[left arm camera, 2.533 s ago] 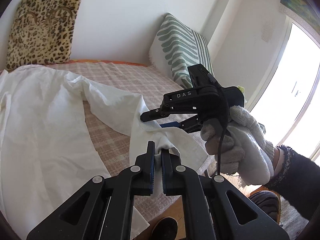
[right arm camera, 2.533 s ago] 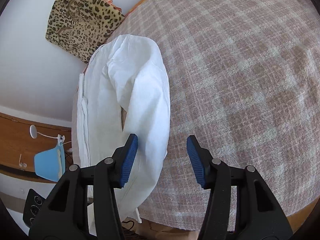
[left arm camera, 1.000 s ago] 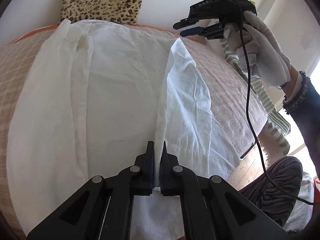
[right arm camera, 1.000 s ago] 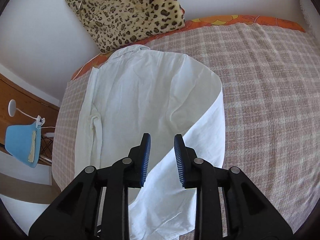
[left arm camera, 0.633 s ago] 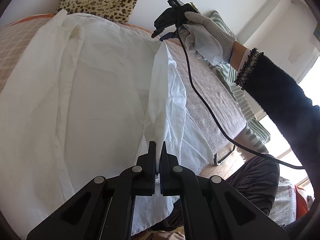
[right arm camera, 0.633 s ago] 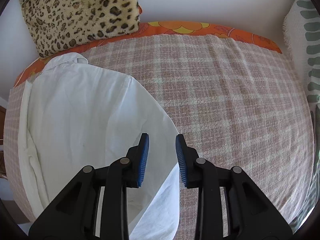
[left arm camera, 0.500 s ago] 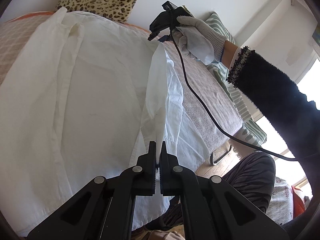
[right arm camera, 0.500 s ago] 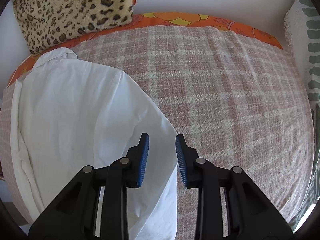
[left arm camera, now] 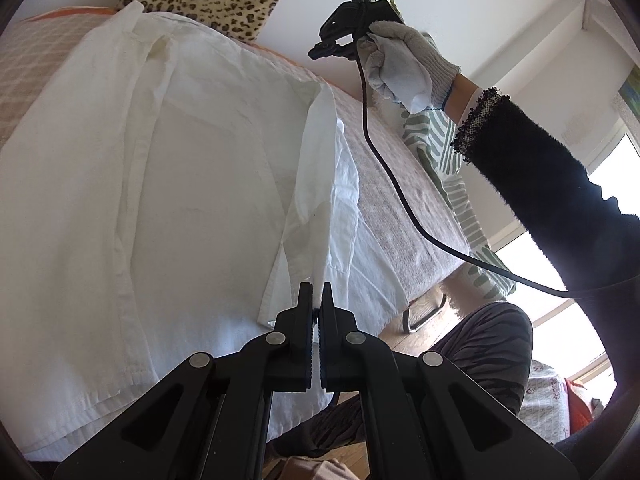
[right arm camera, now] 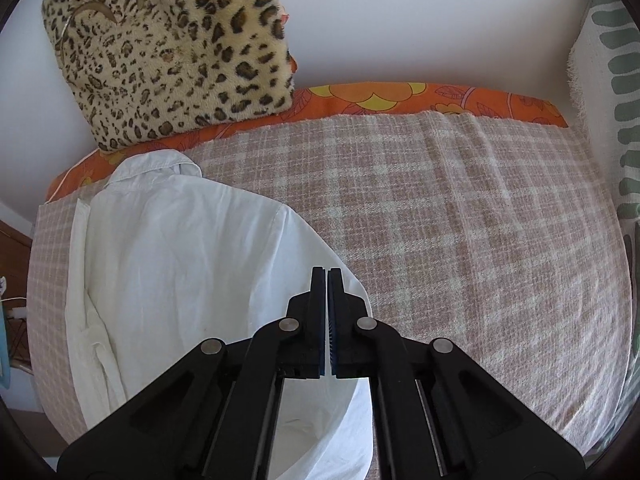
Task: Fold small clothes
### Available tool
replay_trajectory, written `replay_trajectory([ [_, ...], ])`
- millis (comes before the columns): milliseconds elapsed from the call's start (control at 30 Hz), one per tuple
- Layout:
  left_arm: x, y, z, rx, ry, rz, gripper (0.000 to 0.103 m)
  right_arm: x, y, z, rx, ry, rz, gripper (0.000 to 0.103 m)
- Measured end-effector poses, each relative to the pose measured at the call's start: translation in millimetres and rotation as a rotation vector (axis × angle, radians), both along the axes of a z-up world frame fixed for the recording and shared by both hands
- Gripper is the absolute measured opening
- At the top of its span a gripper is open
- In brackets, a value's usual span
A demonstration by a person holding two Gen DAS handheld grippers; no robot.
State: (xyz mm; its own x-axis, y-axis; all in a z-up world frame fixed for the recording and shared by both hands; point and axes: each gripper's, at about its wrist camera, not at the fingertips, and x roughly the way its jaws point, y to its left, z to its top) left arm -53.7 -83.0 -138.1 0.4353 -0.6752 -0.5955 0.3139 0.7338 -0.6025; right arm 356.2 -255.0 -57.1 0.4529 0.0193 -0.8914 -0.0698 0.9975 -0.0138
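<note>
We kept the left gripper [left arm camera: 316,312] pinched on the sleeve cuff [left arm camera: 310,240] of the white shirt [left arm camera: 192,168], spread below the leopard cushion [right arm camera: 172,48], to fold it inward; the right gripper [right arm camera: 328,280] had just closed, empty, above the shoulder.

— What's on the bed?

— A white shirt [right arm camera: 180,248], long-sleeved, spread flat on the checked cover with its collar [right arm camera: 156,166] toward the leopard cushion.

— Lying neat?

— Mostly flat, lightly creased. The sleeve [left arm camera: 316,184] on the window side is lifted off the body into a raised ridge, its cuff end pinched up at the near edge. The other side is folded in along a long crease. The hem hangs over the bed's near edge.
</note>
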Motion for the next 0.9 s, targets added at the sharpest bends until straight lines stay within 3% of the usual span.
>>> replay_trajectory([
  [100, -2.0, 2.0, -1.6, 0.003, -0.003, 0.0, 0.0, 3.7, -1.8, 0.7, -0.033, 0.017, -0.006, 0.005],
  [167, -0.8, 1.8, -1.8, -0.001, -0.003, -0.003, 0.001, 6.4, -8.4, -7.8, -0.026, 0.069, -0.016, 0.029],
  [200, -0.4, 2.2, -2.4, -0.001, -0.003, -0.004, 0.001, 5.5, -10.3, -12.2, -0.039, 0.075, -0.014, 0.05],
  [333, 1.7, 5.1, -3.5, 0.002, 0.002, -0.005, 0.0, 3.0, -15.4, -39.5, -0.105, 0.125, -0.014, 0.053],
  [367, 1.9, 5.6, -4.0, 0.0, 0.005, -0.002, 0.0, 3.5, -18.1, -47.4, -0.106, 0.146, -0.023, 0.052],
  [400, 2.3, 6.3, -4.0, -0.004, 0.008, 0.0, 0.0, 3.2, -20.1, -53.1, -0.1, 0.153, -0.031, 0.041],
  [433, 2.5, 6.8, -3.9, -0.007, 0.01, 0.001, 0.0, 2.6, -21.8, -58.3, -0.089, 0.164, -0.037, 0.012],
  [467, 2.7, 7.1, -3.6, -0.011, 0.011, 0.002, 0.0, 1.6, -23.7, -61.4, -0.065, 0.174, -0.045, 0.003],
  [767, -10.5, 13.9, 2.2, -0.095, 0.033, 0.016, 0.0, -8.5, 13.1, 2.0, -0.033, 0.018, 0.005, 0.002],
  [900, -20.4, 23.5, -6.1, -0.128, 0.081, 0.039, 0.0, -5.8, 60.3, 3.8, -0.098, -0.004, 0.074, 0.002],
])
